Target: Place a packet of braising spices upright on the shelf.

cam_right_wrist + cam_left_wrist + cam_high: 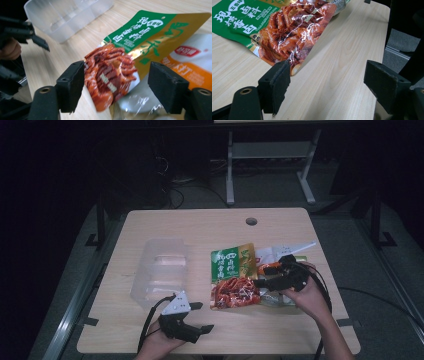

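Biggest risk I'm seeing: that glossy snack pouch (pixel 234 277) is lying flat on the table (pixel 150 330), so the right gripper (pixel 116 85) could just be skidding over the foil or scooping up the white-and-orange packet (pixel 190 62) underneath too. Right jaws are gaping wide, holding nothing, with the pouch's red end sitting between them. The left gripper (pixel 327 82) is also spread wide and empty, hanging just short of the pouch's corner.
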Demonstrator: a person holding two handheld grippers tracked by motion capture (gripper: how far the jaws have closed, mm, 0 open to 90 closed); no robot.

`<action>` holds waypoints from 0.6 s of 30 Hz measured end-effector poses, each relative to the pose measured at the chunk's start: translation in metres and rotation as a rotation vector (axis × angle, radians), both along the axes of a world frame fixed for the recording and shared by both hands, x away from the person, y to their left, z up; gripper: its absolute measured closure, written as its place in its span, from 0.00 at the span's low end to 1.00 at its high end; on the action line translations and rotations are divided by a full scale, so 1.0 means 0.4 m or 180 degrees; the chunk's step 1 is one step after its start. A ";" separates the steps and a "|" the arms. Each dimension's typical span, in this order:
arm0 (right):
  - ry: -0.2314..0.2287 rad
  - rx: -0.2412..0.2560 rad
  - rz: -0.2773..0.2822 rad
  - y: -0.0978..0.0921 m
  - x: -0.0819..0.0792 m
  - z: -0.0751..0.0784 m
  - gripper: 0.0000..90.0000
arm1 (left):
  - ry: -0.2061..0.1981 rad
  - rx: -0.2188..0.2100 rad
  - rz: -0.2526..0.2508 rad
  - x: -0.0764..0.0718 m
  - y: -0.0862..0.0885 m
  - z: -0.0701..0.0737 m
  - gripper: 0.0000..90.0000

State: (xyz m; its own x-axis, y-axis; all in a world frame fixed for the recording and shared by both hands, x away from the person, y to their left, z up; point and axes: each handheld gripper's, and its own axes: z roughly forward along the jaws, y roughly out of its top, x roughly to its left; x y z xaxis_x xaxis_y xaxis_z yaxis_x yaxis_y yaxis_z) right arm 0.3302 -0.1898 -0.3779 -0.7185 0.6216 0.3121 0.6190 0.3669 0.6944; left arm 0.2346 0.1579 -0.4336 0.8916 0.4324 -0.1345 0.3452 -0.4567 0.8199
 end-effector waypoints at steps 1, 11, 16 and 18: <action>0.0028 -0.0020 0.0004 0.002 0.012 0.005 0.31 | 0.0002 -0.0010 0.0001 0.000 0.000 0.000 0.23; 0.0321 -0.0196 -0.0136 0.018 0.143 0.006 0.30 | -0.0017 -0.0015 0.0032 0.001 0.004 0.005 0.23; 0.0436 -0.0289 -0.0155 0.033 0.193 -0.008 0.31 | -0.0006 -0.0026 0.0022 0.002 0.003 0.004 0.23; 0.0454 -0.0306 -0.0137 0.041 0.208 -0.009 0.31 | -0.0013 -0.0014 0.0014 0.003 0.003 0.005 0.23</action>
State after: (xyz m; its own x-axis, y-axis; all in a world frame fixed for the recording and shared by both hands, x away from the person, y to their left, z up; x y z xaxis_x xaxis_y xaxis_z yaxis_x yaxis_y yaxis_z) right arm 0.4132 -0.1736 -0.3816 -0.6432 0.6828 0.3466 0.7254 0.3984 0.5613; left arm 0.2358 0.1592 -0.4315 0.8902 0.4358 -0.1327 0.3438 -0.4516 0.8233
